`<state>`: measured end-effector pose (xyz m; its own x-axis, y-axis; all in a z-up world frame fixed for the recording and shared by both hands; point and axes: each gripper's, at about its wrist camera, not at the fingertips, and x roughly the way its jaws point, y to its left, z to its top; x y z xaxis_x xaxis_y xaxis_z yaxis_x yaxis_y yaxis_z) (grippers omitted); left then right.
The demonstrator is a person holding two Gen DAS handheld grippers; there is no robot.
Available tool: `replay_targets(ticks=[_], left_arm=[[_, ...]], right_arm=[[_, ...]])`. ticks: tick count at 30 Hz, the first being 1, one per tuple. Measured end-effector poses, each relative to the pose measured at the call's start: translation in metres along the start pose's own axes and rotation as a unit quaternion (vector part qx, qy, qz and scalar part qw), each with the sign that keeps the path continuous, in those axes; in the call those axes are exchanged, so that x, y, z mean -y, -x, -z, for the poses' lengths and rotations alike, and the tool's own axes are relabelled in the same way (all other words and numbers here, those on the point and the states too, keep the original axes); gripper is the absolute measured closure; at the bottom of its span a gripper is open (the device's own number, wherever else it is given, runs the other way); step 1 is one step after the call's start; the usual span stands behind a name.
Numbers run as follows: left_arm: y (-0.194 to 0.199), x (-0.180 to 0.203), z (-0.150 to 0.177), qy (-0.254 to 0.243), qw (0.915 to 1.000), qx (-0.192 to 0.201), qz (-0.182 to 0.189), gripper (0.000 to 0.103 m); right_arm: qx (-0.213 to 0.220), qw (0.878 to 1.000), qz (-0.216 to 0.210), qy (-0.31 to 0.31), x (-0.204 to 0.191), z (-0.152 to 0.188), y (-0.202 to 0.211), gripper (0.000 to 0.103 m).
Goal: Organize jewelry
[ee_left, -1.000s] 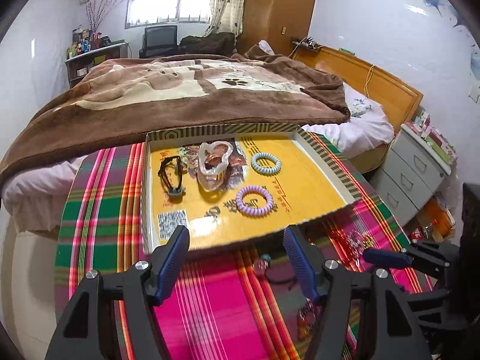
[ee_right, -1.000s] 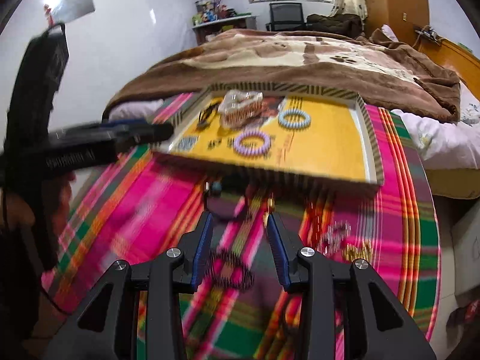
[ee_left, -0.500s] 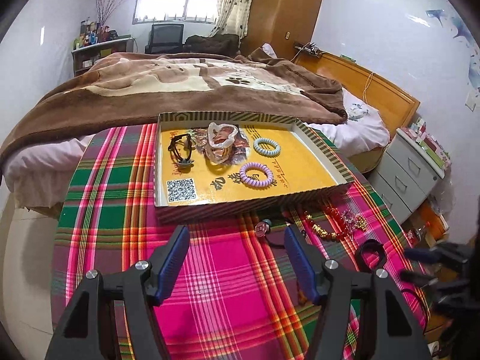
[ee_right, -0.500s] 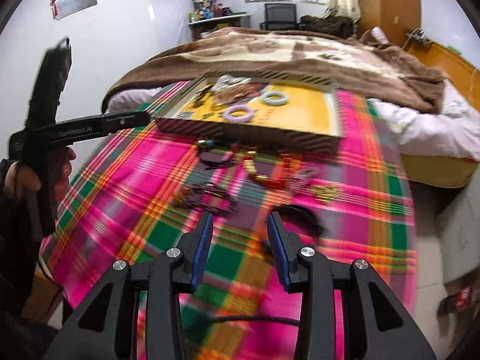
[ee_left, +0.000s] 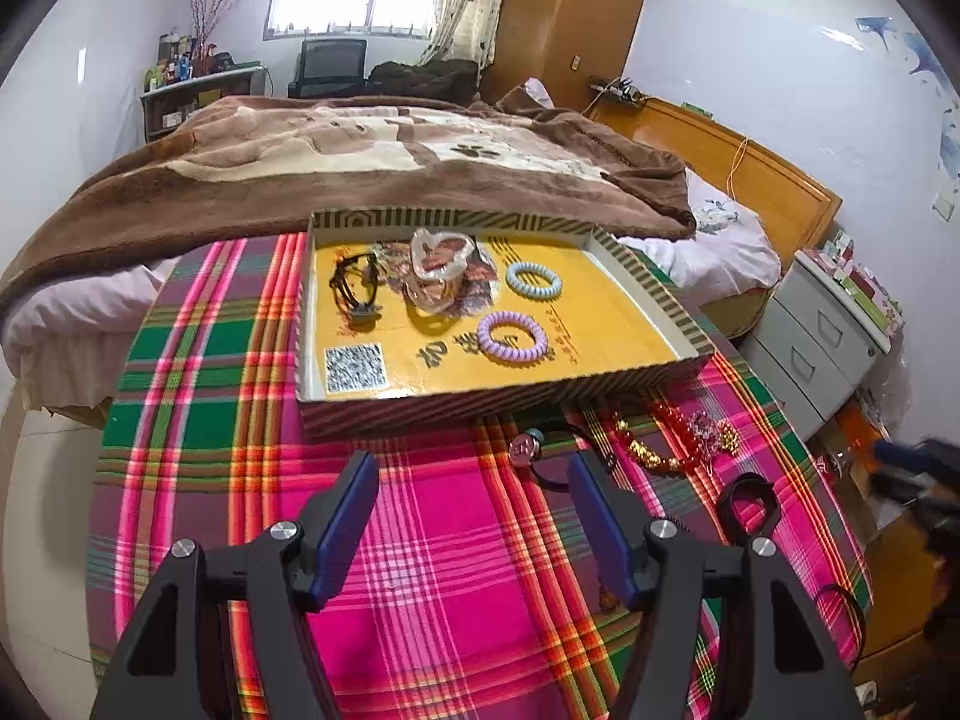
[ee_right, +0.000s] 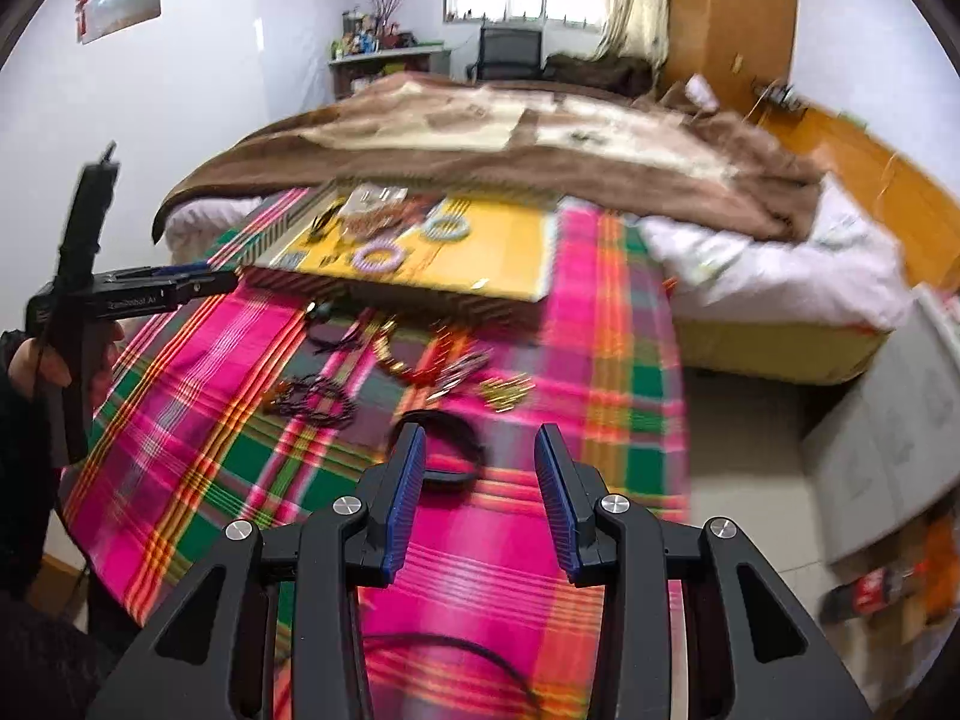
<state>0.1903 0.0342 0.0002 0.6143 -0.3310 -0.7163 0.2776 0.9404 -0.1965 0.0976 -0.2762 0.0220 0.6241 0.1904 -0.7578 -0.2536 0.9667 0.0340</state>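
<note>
Withdrawn, right hand-held gripper (ee_right: 479, 489) overlooks plaid tablecloth (ee_right: 240, 450); bed (ee_right: 540, 138) blurred, seemingly behind.

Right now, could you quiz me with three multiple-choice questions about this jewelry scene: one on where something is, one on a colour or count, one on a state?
1. Where does the red-and-gold beaded bracelet lie?
A. in the yellow striped-rim tray
B. on the plaid cloth in front of the tray
C. on the brown blanket

2. How many coiled ring-shaped hair ties sit in the tray?
A. one
B. two
C. four

3. What state is the left gripper in?
A. open, empty
B. shut on a bracelet
C. shut on the tray

Answers:
1 B: it lies on the cloth, outside the tray's near wall.
2 B: one purple coil, one light-blue coil.
3 A: its blue fingers stand apart with only cloth between.
</note>
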Motion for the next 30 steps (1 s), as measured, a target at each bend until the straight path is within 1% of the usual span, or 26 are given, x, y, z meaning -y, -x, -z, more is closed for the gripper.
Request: replay_targets(ticks=[3, 7, 9, 11, 19, 27, 30], left_arm=[[-0.007, 0.0, 0.001, 0.0, 1.0, -0.006, -0.003, 0.038], [-0.014, 0.0, 0.002, -0.001, 0.9999, -0.011, -0.002, 0.038], [-0.017, 0.001, 0.001, -0.004, 0.9999, -0.01, 0.001, 0.038], [-0.02, 0.002, 0.001, -0.005, 0.9999, -0.012, 0.001, 0.038], [-0.033, 0.005, 0.001, -0.008, 0.9997, -0.022, 0.004, 0.038], [-0.036, 0.005, 0.002, -0.009, 0.9996, -0.025, 0.0, 0.038], [-0.036, 0.004, 0.002, -0.009, 0.9996, -0.025, -0.001, 0.038]], right_arm=[[-0.013, 1.0, -0.024, -0.008, -0.011, -0.003, -0.035, 0.064], [-0.016, 0.999, -0.025, -0.039, -0.009, -0.017, -0.066, 0.064], [-0.015, 0.999, -0.012, -0.048, -0.004, -0.025, -0.08, 0.064], [-0.023, 0.998, -0.007, -0.064, 0.003, -0.031, -0.09, 0.064], [-0.051, 0.994, -0.011, -0.092, 0.016, -0.045, -0.125, 0.067], [-0.071, 0.992, -0.012, -0.104, 0.019, -0.046, -0.142, 0.08], [-0.071, 0.991, -0.02, -0.115, 0.021, -0.046, -0.143, 0.082]])
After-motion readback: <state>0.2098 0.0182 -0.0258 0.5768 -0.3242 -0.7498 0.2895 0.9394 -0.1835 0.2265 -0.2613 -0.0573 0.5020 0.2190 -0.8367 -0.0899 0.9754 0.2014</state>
